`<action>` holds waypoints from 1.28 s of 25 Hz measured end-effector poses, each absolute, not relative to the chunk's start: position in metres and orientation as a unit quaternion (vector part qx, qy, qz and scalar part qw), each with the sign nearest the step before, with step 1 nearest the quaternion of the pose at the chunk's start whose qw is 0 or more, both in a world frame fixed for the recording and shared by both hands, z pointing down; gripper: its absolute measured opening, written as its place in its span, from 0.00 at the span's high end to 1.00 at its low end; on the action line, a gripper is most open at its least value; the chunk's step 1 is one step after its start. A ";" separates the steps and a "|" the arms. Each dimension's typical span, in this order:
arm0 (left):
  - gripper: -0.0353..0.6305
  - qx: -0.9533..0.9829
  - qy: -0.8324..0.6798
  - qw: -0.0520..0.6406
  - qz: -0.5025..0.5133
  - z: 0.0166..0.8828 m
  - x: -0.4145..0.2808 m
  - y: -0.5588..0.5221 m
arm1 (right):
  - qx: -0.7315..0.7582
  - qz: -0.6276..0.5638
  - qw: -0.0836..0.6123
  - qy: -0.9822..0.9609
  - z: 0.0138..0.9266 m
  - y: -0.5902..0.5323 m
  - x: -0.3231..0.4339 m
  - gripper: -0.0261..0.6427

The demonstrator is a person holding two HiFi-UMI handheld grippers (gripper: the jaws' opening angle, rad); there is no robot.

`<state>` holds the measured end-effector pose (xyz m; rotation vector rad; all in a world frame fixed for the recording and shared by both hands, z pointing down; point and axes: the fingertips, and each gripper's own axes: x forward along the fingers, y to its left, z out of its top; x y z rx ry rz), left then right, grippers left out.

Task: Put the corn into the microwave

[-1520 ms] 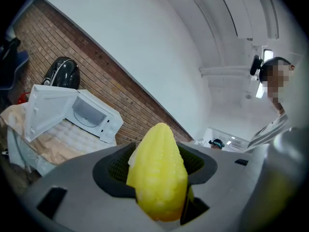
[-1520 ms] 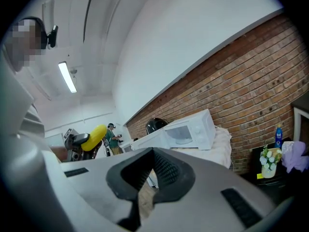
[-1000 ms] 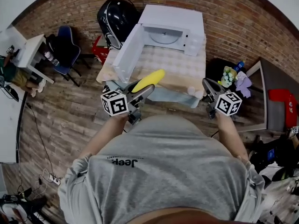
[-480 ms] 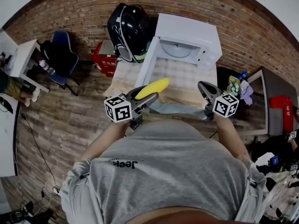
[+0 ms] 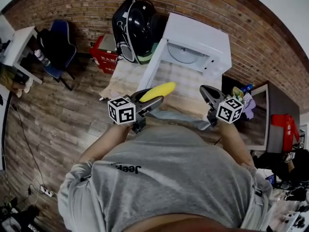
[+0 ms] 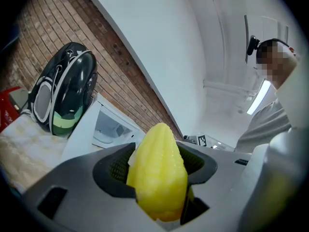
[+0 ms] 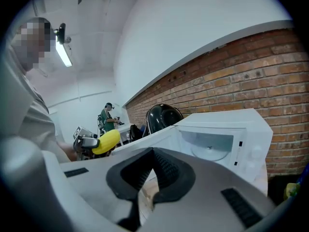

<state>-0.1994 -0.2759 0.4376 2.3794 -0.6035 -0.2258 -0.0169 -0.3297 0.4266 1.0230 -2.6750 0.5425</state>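
Brick wall point(image 5: 87, 4) behind, plank floor point(image 5: 63, 115) below. Worktop point(image 5: 186, 83), covered with a pale checked cloth, set against the wall. White microwave point(image 5: 198, 35) at the back of the worktop, cavity facing the person. Its door point(image 5: 155, 64) is swung fully open to the left and juts out over the worktop, and a glass turntable point(image 5: 182, 54) is visible inside. Black domed carrier bag point(image 5: 137, 25) with a green panel, just left of the microwave and partly behind the open door. Blue chair point(image 5: 58, 42) and white desk point(image 5: 17, 45) well off to the left. Red crate point(image 5: 104, 52) on the floor beside the bag. A second person point(image 7: 107, 116) shows small and far back in the right gripper view.

Left tongs point(image 5: 153, 96), over the near left corner of the worktop, clamped on the thick end of the corn point(image 5: 158, 91), one pad on either side. Right tongs point(image 5: 205, 89), over the near right edge of the worktop, drawn together with nothing between them.

Corn: yellow cob held in the air at the worktop's front edge, outside the microwave. Its long axis lies about level and in line with the tongs. In the head view it runs from lower left to upper right. The tapered tip points away from the person, toward the open cavity, close beside the door's outer edge. Only bare cloth lies between tip and cavity.
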 end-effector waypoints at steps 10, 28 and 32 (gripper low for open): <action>0.56 0.877 -0.338 0.319 -0.124 0.461 -0.067 -0.301 | 0.254 0.163 0.109 -0.947 0.452 -0.338 0.124 0.94; 0.56 0.856 -0.395 0.333 -0.014 0.516 -0.029 -0.331 | 0.278 0.214 0.027 -0.936 0.529 -0.363 0.181 0.94; 0.56 0.862 -0.407 0.302 0.016 0.529 -0.038 -0.353 | 0.275 0.211 0.052 -0.936 0.550 -0.376 0.158 0.94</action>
